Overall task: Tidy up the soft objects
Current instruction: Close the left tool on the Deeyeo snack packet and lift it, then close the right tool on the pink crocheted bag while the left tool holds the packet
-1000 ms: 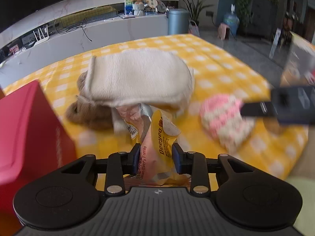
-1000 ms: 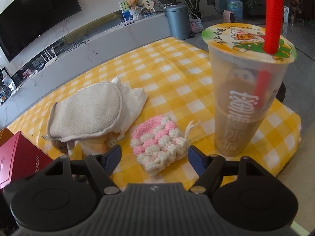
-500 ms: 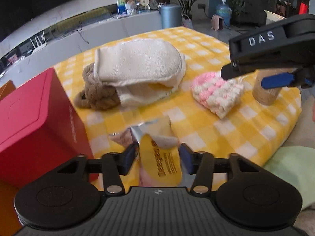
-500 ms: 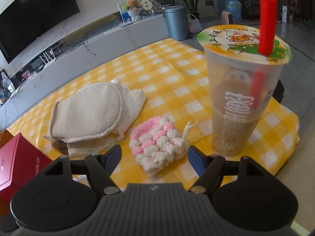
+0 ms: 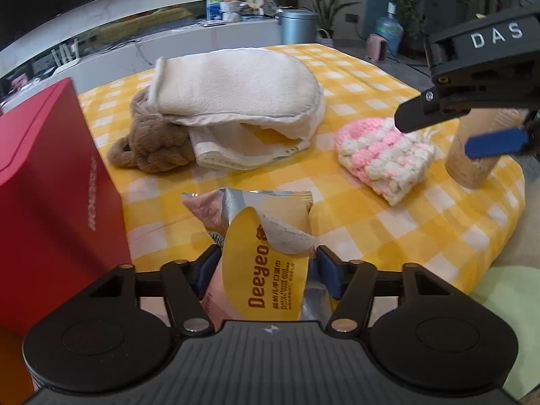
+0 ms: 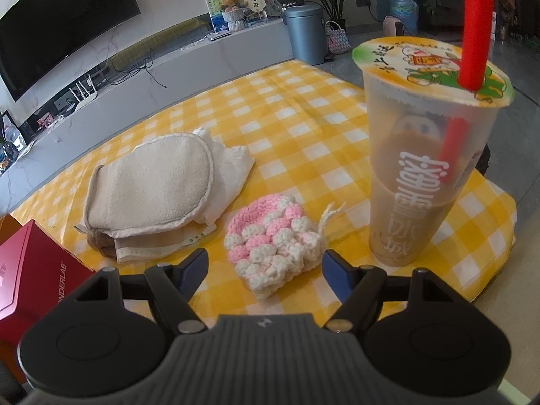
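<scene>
Tongs, left gripper (image 5: 266,270): your jaws have just been opening and now stand apart on either side of the wipes packet (image 5: 260,249), which sits between them on the yellow checked cloth (image 5: 388,222); whether either pad touches the foil cannot be told; red box (image 5: 50,195) at nine o'clock; brown plush (image 5: 152,145) under the cream mitt (image 5: 236,87) at twelve. Right gripper (image 6: 265,270): your jaws spread wide, nothing between them; pink-and-white crochet pouch (image 6: 273,239) just ahead at twelve, untouched; lidded drink cup (image 6: 418,155) with red straw (image 6: 474,38) at two, upright.
</scene>
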A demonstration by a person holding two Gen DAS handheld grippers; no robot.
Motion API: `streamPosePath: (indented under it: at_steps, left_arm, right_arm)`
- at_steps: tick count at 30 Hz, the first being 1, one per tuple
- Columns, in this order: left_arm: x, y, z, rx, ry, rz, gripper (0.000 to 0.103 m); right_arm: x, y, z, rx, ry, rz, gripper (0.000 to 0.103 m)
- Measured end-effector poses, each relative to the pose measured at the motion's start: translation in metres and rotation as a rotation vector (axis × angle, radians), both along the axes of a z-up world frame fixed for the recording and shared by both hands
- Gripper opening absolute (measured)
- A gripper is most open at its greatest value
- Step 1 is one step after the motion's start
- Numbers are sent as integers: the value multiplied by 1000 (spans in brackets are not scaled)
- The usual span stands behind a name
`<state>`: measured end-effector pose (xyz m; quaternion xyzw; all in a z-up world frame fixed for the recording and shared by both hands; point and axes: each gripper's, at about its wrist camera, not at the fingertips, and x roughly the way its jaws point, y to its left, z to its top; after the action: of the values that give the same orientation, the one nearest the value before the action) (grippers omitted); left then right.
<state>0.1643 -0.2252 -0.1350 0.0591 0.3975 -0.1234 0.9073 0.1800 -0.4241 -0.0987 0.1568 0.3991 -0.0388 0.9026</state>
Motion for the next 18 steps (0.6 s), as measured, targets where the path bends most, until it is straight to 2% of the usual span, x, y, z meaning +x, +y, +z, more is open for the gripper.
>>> streamPosePath:
  at_steps: [5,11,14,18]
  left_arm:
    - [-1,2,0,-8,-7,15,64]
    - [-3,5,1,-27,-9,40,64]
    - [-3,10,3,-51,3,80,61]
    - [0,19,4,-95,14,105,60]
  right_arm:
    - [10,-1,-12,69,38,-32,78]
    - [31,20,-24,-18,86,-63,79]
    - [37,22,-24,-76,84,-115,85]
    - [45,30,-27,-161,85,-74,96]
